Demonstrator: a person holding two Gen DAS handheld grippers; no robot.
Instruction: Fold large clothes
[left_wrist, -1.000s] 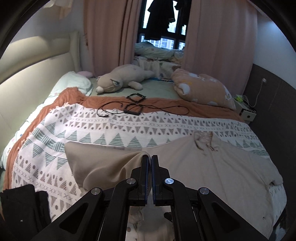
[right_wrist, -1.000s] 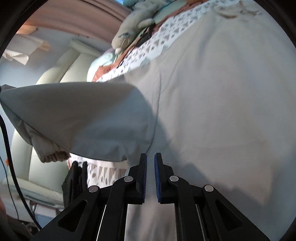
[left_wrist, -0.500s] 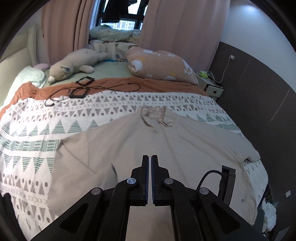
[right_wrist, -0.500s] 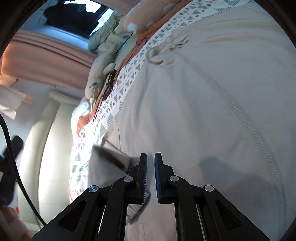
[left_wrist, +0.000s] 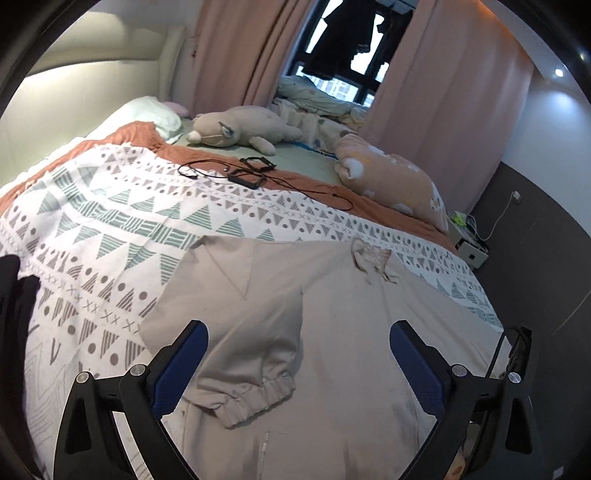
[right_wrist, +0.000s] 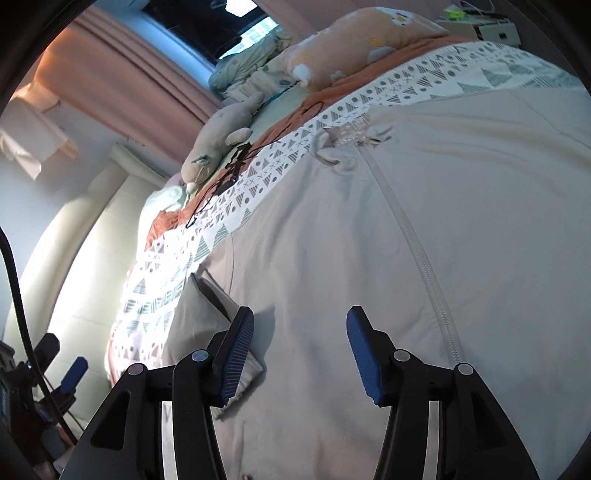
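A beige zip-front jacket (left_wrist: 351, 332) is lying spread, front up, on the patterned blanket (left_wrist: 110, 229) that is covering the bed, its collar (left_wrist: 373, 258) pointing toward the far pillows. One sleeve (left_wrist: 236, 332) is lying folded in across the jacket's body, its elastic cuff (left_wrist: 255, 398) resting on the fabric near the lower hem.

The left gripper (left_wrist: 299, 362) is hanging above that folded sleeve; its jaws are opening, standing wide apart with the cuff below and between them, the blue pads (left_wrist: 181, 369) not pressing on the cloth.

The right gripper (right_wrist: 299, 350) is pointing down at the jacket's body, just left of the zipper (right_wrist: 417, 251) in its view; its jaws are opening too, standing partly apart with nothing clamped, only flat fabric beneath. The cuff end of the sleeve is showing beside its left finger.

Farther up the bed, a plush animal (left_wrist: 240, 127) and a peach pillow (left_wrist: 391, 184) are lying near the pink curtains (left_wrist: 443, 92); a black cable with small devices (left_wrist: 251, 173) is trailing across the orange strip of bedding. Dark clothing (left_wrist: 18, 295) is lying at the blanket's left edge.
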